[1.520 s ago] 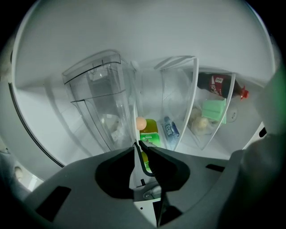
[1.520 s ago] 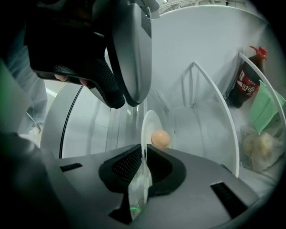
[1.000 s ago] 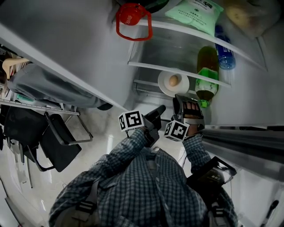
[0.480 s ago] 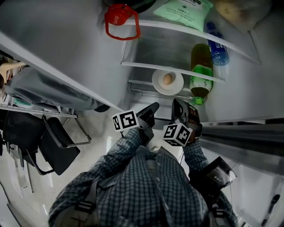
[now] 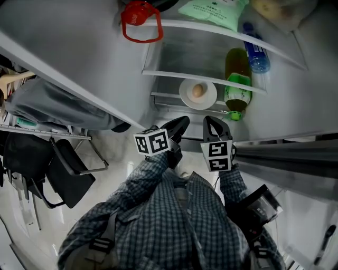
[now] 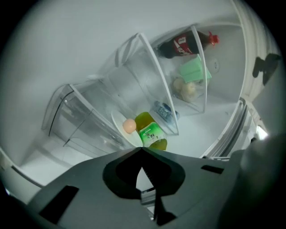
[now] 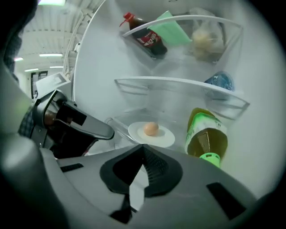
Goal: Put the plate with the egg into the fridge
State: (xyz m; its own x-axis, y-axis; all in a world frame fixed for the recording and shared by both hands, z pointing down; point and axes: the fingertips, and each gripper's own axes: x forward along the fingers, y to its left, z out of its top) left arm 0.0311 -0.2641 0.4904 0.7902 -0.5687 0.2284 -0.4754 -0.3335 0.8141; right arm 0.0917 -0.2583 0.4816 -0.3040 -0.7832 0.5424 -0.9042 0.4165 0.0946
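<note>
Within the last second the right gripper (image 5: 212, 123) has been drawn back from the plate (image 5: 186, 96). The plate is left on a fridge shelf (image 5: 162, 96), egg (image 5: 198, 90) on it, just beside a green bottle (image 5: 235, 79). Placement is judged complete. Both the right gripper and the left gripper (image 5: 179, 123) are found clenched and empty. On the upper shelf (image 5: 185, 24), a green packet (image 5: 214, 9) and a blue bottle (image 5: 257, 57) are noted.
</note>
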